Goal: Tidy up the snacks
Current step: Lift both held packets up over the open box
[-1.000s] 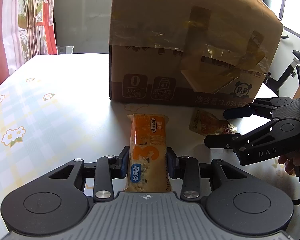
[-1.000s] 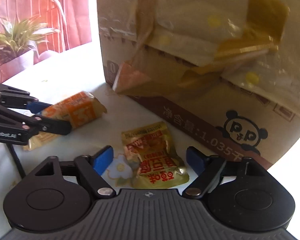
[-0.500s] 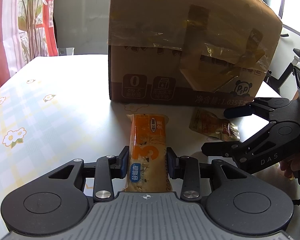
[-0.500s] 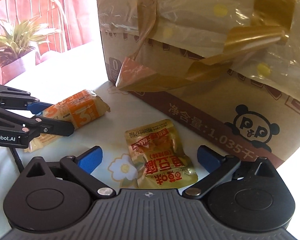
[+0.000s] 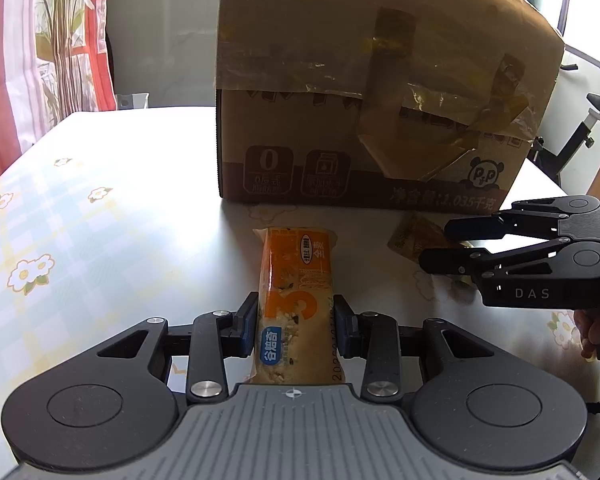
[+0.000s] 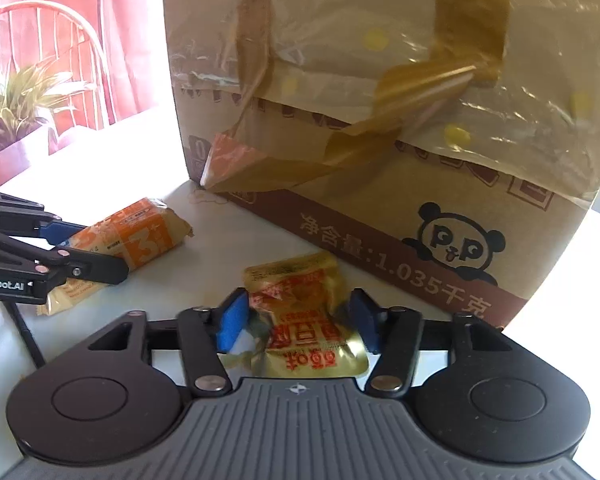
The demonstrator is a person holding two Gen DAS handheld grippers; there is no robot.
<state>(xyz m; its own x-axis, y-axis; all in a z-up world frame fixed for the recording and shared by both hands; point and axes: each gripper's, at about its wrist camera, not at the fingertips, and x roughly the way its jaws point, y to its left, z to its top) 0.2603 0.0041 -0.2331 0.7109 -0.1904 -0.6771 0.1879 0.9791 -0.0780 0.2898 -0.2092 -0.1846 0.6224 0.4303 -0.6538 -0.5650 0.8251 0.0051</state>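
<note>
- Step: dual pick-up.
- L gripper jaws clamp orange snack bar, on table, 6 o'clock of carton.
- R gripper jaws closing around gold pouch; pad contact looks made, blurry.
- Next: lift both; carton opening unseen.

L gripper clamped on orange snack bar; R gripper closing over gold pouch, by cardboard box.
</note>
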